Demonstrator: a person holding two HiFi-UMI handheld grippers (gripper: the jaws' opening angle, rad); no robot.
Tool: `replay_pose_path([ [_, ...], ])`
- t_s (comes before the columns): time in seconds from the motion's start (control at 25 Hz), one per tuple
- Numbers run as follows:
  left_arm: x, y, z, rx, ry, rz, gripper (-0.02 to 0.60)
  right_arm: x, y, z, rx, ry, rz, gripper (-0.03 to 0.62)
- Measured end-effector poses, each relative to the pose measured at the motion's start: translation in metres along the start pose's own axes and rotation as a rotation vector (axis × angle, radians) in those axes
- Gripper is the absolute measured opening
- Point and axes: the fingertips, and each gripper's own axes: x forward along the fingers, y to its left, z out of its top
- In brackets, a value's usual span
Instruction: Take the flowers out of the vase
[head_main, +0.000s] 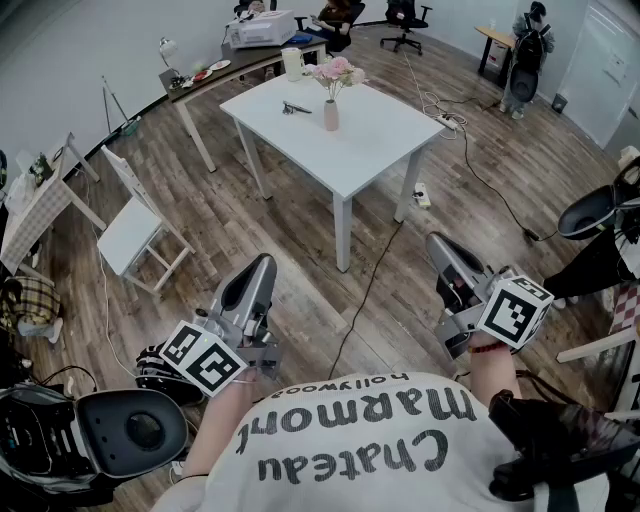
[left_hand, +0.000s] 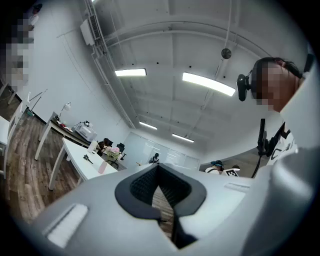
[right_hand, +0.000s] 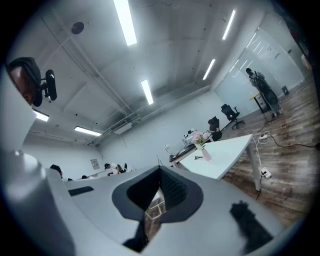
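Pink flowers (head_main: 336, 71) stand upright in a slim pink vase (head_main: 331, 115) on the white table (head_main: 380, 140), far ahead of me. Both grippers hang close to my body, well short of the table. My left gripper (head_main: 262, 266) points toward the table's left side, jaws together and nothing held. My right gripper (head_main: 440, 245) is also shut and empty. The left gripper view shows the flowers (left_hand: 114, 150) and vase (left_hand: 102, 167) small at left, beyond the shut left gripper (left_hand: 159, 170). In the right gripper view the flowers (right_hand: 201, 136) sit right of the shut right gripper (right_hand: 160, 172).
A small black tool (head_main: 295, 107) lies on the table near the vase. A white folding chair (head_main: 135, 230) stands to the left, a desk with a printer (head_main: 262, 27) behind the table. Cables (head_main: 480, 170) run across the wooden floor. A person (head_main: 525, 50) stands at the far right.
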Motion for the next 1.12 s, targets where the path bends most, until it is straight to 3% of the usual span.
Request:
replay_pose_path([
  [0.44,-0.012,0.017,-0.009,-0.002,0.003,-0.036,0.003,0.02,0.007,-0.044,0.002,0.048,-0.016,0.015],
  [0.76,0.013,0.04,0.01,-0.014,0.014,-0.071,0.003,0.077,0.009,-0.025,0.026,0.044,0.038,0.015],
  [0.92,0.033,0.059,0.012,-0.014,-0.019,-0.07,0.003,0.104,-0.017,-0.024,0.014,0.055,0.033,0.015],
  [1.12,0.077,0.087,0.013,0.007,0.02,-0.063,0.003,0.146,-0.049,-0.006,0.015,0.065,0.05,0.017],
])
